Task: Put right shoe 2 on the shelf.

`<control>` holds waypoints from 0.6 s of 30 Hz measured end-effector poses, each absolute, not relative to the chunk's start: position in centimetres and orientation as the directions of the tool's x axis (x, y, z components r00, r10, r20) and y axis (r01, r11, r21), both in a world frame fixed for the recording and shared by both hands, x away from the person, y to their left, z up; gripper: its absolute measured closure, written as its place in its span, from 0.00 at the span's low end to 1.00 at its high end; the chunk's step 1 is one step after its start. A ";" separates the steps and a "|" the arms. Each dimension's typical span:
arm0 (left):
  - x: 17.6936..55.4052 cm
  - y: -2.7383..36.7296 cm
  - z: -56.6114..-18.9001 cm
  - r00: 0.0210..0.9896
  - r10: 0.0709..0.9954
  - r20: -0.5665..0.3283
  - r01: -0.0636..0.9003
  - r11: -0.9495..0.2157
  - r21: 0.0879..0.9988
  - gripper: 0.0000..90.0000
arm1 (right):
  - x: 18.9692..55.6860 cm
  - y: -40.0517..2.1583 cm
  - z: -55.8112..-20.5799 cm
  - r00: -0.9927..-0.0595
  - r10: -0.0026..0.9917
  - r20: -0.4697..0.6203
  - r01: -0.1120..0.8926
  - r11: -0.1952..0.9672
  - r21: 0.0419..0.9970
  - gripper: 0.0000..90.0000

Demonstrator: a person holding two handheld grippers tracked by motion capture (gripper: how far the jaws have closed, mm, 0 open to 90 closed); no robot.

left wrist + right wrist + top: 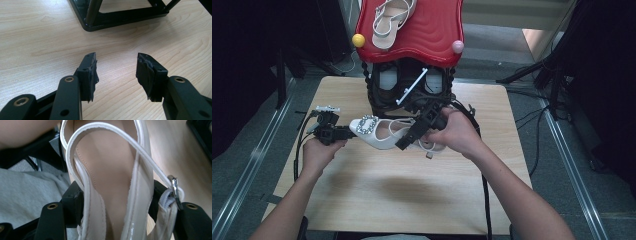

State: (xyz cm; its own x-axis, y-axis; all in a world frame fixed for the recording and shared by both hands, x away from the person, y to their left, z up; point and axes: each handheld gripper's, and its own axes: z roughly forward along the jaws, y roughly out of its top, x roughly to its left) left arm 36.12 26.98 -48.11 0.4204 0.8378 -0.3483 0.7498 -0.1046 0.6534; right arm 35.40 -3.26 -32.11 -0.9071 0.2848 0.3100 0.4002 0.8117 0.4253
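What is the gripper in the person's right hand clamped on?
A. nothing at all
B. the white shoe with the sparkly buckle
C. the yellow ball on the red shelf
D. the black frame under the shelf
B: in the right gripper view the black jaws of the right gripper press on both sides of the white shoe, while the left gripper stands open over bare table.

A red wavy-edged shelf [432,35] topped a black rack [384,97] at the wooden table's [412,185] far edge. 1 pale strappy sandal [389,22] lay on it, between a yellow knob [358,40] and a pink knob [457,46].
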 end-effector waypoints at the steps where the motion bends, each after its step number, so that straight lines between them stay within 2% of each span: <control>1: 36.1 27.0 -48.1 0.420 0.837 -0.349 0.750 -0.104 0.653 0.57 | 35.4 -3.2 -31.5 -0.910 0.276 0.311 0.394 0.810 0.434 0.42; 11: 36.1 26.9 -48.1 0.422 0.836 -0.350 0.750 -0.105 0.653 0.57 | 36.4 -2.9 -24.3 -0.923 0.268 0.275 0.374 0.790 0.486 0.42; 18: 36.1 26.8 -48.2 0.424 0.834 -0.354 0.754 -0.109 0.648 0.57 | 38.2 -3.9 -19.1 -0.894 0.374 0.247 0.448 0.730 0.516 0.42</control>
State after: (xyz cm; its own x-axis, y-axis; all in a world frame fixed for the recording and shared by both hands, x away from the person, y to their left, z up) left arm 36.10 26.79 -48.17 0.4237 0.8340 -0.3535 0.7541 -0.1085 0.6477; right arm 38.20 -3.88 -19.15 -0.8938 0.3739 0.2475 0.4482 0.7299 0.5160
